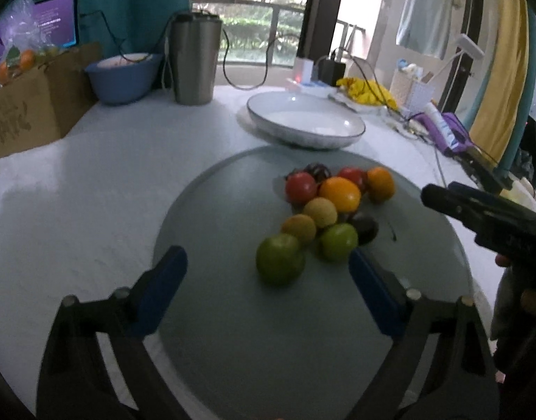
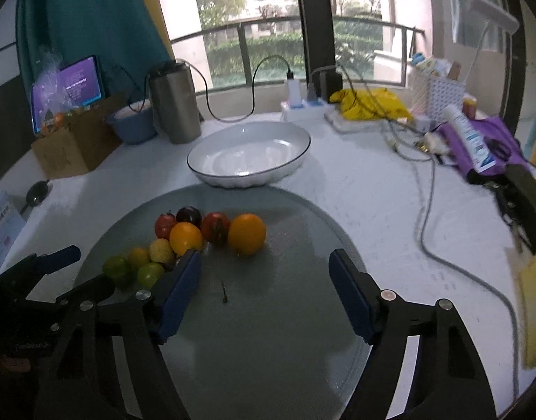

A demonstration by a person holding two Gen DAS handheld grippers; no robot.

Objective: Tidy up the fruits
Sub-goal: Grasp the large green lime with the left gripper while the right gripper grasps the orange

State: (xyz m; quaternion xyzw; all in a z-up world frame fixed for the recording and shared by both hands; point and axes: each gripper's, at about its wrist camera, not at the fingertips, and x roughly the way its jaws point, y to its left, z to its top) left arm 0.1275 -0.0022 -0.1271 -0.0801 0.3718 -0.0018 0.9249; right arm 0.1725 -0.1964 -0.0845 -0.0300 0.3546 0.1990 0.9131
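The left tongs (image 1: 268, 287) are spread wide and hold nothing. A big green fruit (image 1: 279, 259) sits between the blue fingers (image 1: 163, 280). A smaller green fruit (image 1: 338, 242) lies just beside the other finger, at about 1 o'clock.

The right tongs (image 2: 264, 290) are spread wide too, with nothing in them. A little dark stem (image 2: 225, 292) lies on the tray between the fingers. A round orange fruit (image 2: 247, 233) sits at 12 o'clock from them.

All the fruits (image 1: 334, 203) lie bunched together on the round grey tray (image 1: 233, 332). They are red, orange, yellow, green and dark.

Past the tray at 12 o'clock stands a white bowl (image 2: 289, 168) on the tabletop (image 2: 373, 189). A steel cup (image 2: 175, 105) and a blue bowl (image 2: 135, 124) stand further off at 10 o'clock
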